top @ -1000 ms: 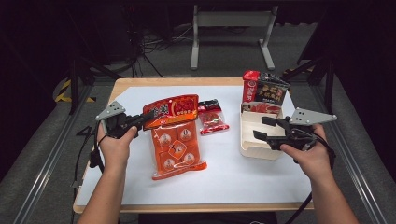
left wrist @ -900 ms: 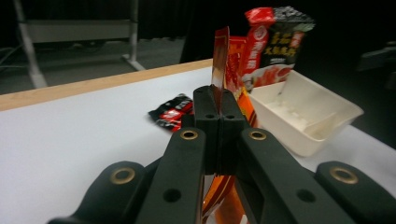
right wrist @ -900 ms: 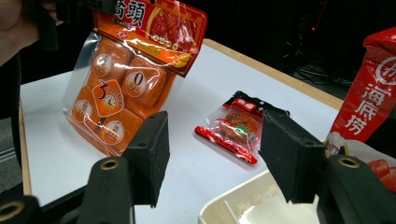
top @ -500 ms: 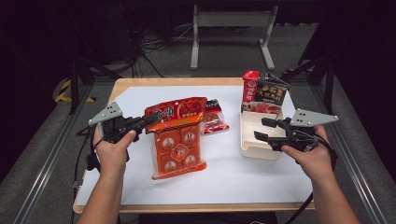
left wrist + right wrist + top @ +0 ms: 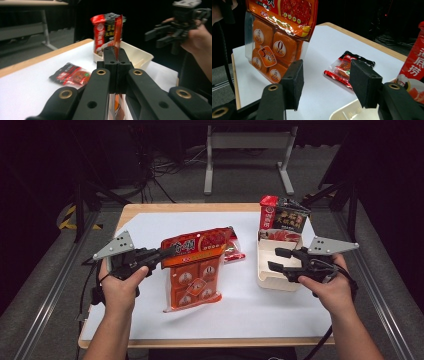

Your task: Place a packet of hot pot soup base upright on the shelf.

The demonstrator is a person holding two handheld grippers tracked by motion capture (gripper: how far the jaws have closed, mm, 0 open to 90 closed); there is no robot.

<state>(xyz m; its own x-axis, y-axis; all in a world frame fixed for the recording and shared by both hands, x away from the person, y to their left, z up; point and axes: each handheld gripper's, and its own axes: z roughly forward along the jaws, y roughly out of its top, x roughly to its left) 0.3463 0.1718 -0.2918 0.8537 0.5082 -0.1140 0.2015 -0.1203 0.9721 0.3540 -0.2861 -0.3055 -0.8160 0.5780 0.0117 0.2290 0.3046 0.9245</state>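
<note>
High view puts the left gripper [image 5: 167, 254] at about 9 o'clock on the tabletop [image 5: 150, 225], clamped tight on the upper left edge of the orange pack [image 5: 195, 270]; the pack hangs tilted from that pinch, its lower end near or on the white sheet at 6 o'clock, which reads as a lift in progress toward the tray [image 5: 272, 270] at 3 o'clock; gripping the sealed top edge lets the heavier blocks dangle below without slipping. The right gripper [image 5: 274, 259] hovers over the tray's near rim, its jaws part open and holding nothing, having just narrowed a little; it looks placed to receive or steady the pack.

Left gripper view adds what the overhead cannot: the pack's edge [image 5: 117, 32] rises thin between the pressed-together jaws, and beyond it a red-and-black bag [image 5: 105, 30] stands upright in the tray's far end at 12 o'clock; a small sachet [image 5: 71, 75] lies flat at 10 o'clock.

Right gripper view shows the pack's printed face [image 5: 274, 45] and the clear gap between its own pads [image 5: 294, 82]; the sachet [image 5: 344, 67] lies between them, farther off.
</note>
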